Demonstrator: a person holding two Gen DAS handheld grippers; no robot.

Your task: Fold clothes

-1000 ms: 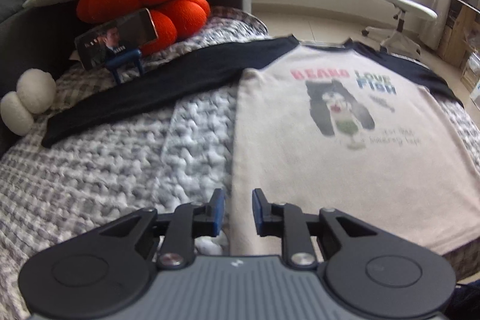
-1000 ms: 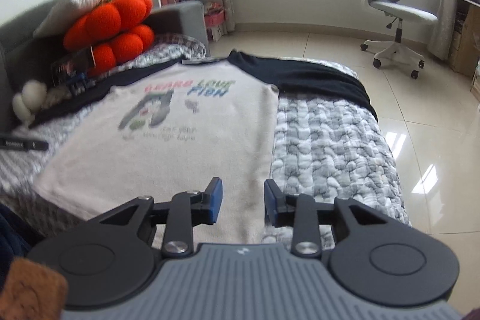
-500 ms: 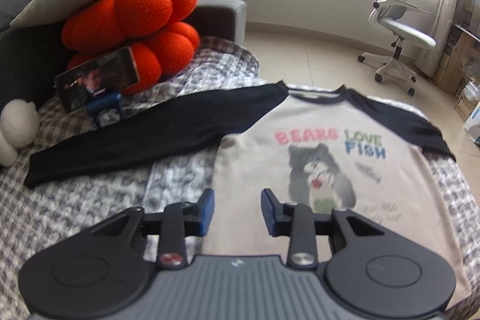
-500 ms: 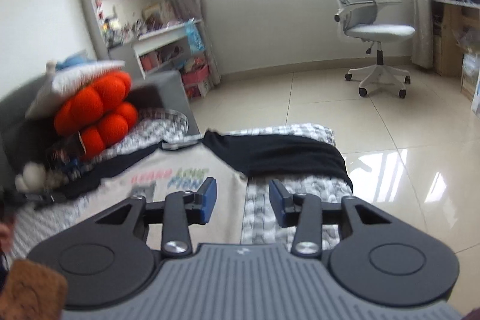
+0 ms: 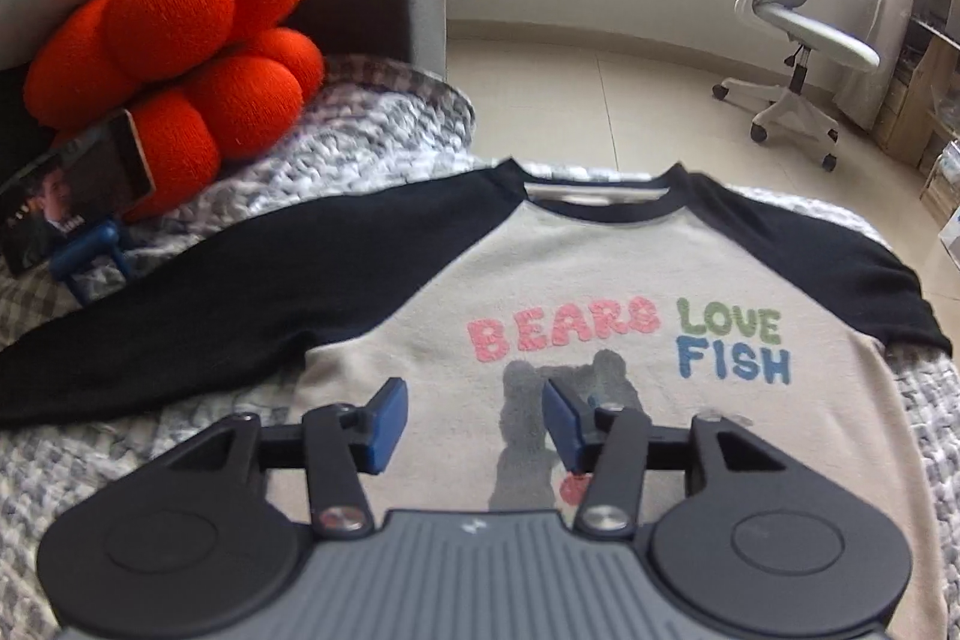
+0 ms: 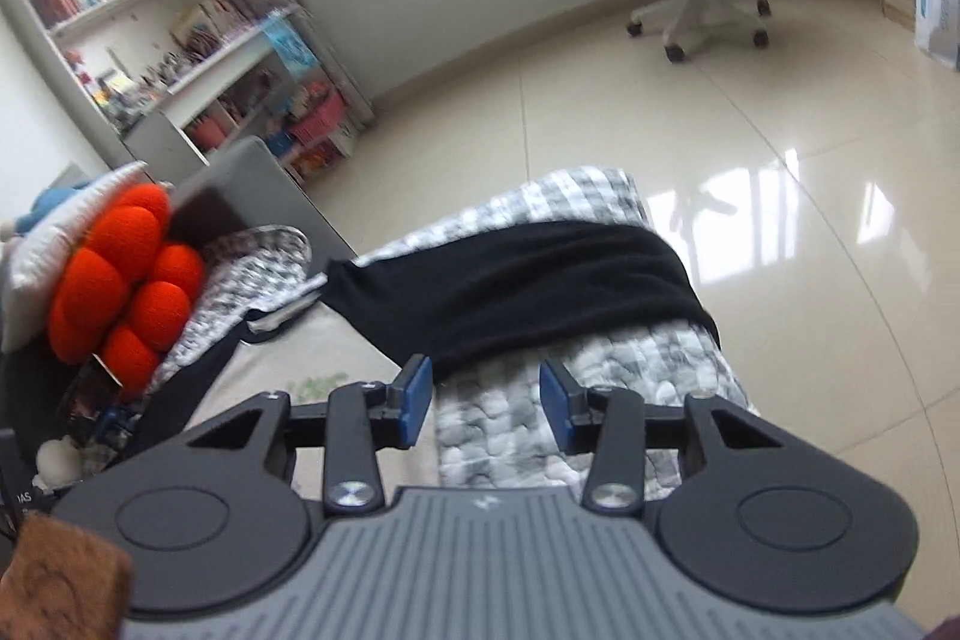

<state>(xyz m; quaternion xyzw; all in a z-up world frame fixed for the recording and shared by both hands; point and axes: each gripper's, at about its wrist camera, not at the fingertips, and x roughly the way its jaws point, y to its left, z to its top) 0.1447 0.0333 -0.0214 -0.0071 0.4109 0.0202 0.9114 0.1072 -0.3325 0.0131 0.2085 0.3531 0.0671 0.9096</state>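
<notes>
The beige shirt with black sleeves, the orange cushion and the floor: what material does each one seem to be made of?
The beige shirt with black sleeves looks like soft knit cotton or fleece: matte, slightly fuzzy, with a printed design.

The lobed orange cushion appears to be plush knit fabric over stuffing, given its nubbly, rounded bulges.

The cream floor seems to be glazed tile: it shows grout lines and glossy window reflections.

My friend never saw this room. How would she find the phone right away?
Find the pile of round orange cushions at the head of the grey knitted blanket. Leaning against its lowest cushion is the phone, propped on a small blue stand, just beyond the shirt's long black sleeve. It is the only flat, shiny thing there, with a picture on its screen.
</notes>
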